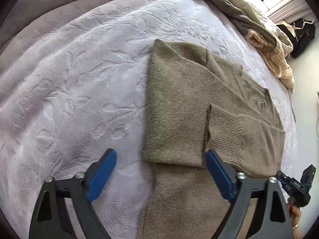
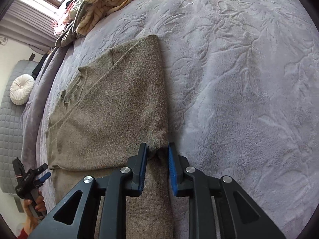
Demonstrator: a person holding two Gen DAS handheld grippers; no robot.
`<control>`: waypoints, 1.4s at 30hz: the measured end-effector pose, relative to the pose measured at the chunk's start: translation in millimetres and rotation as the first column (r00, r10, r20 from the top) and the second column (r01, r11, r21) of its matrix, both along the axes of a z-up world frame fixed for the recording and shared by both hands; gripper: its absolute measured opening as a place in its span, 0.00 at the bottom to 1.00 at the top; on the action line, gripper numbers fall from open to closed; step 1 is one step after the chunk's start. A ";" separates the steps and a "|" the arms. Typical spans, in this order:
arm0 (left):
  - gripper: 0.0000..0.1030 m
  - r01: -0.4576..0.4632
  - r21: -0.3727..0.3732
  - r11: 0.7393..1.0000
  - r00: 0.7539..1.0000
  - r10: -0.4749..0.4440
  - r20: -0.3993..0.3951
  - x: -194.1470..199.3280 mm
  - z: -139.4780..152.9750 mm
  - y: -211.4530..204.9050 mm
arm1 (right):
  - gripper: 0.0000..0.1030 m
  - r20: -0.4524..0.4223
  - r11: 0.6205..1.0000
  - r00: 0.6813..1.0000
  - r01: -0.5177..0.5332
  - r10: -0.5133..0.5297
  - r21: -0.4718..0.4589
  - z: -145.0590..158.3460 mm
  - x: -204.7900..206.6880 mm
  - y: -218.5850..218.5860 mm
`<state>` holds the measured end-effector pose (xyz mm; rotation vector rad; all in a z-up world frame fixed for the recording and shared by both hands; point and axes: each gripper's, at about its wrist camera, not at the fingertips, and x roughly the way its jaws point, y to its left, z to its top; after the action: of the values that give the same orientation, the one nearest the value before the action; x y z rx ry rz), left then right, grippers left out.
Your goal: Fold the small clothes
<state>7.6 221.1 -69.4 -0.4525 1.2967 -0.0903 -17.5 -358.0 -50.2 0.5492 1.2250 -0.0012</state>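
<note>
olive knit sweater [image 1: 179, 103] lay flat on lilac embossed blanket [image 1: 69, 79], partly folded, ribbed cuff [image 1: 223, 127] turned across body. left gripper [image 1: 161, 171] spread wide, empty, hovering over sweater's near folded edge, cuff just ahead of its right finger. right gripper [image 2: 158, 155] half closed, jaws either side of sweater's bunched corner; whether actually pinching, cannot tell. knit judged soft, light, floppy, stretchy; best taken at folded corners, gathering both layers.
</note>
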 end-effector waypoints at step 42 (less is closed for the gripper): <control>1.00 0.068 0.370 0.927 0.997 -0.075 0.007 -6.7 17.9 -43.7 | 0.36 -0.019 1.000 1.000 -0.012 0.012 -0.001 21.6 -21.9 24.5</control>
<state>1.0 177.4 -51.5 -0.0805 1.2746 0.0884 -39.3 -333.5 -28.6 0.5423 1.2462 0.0034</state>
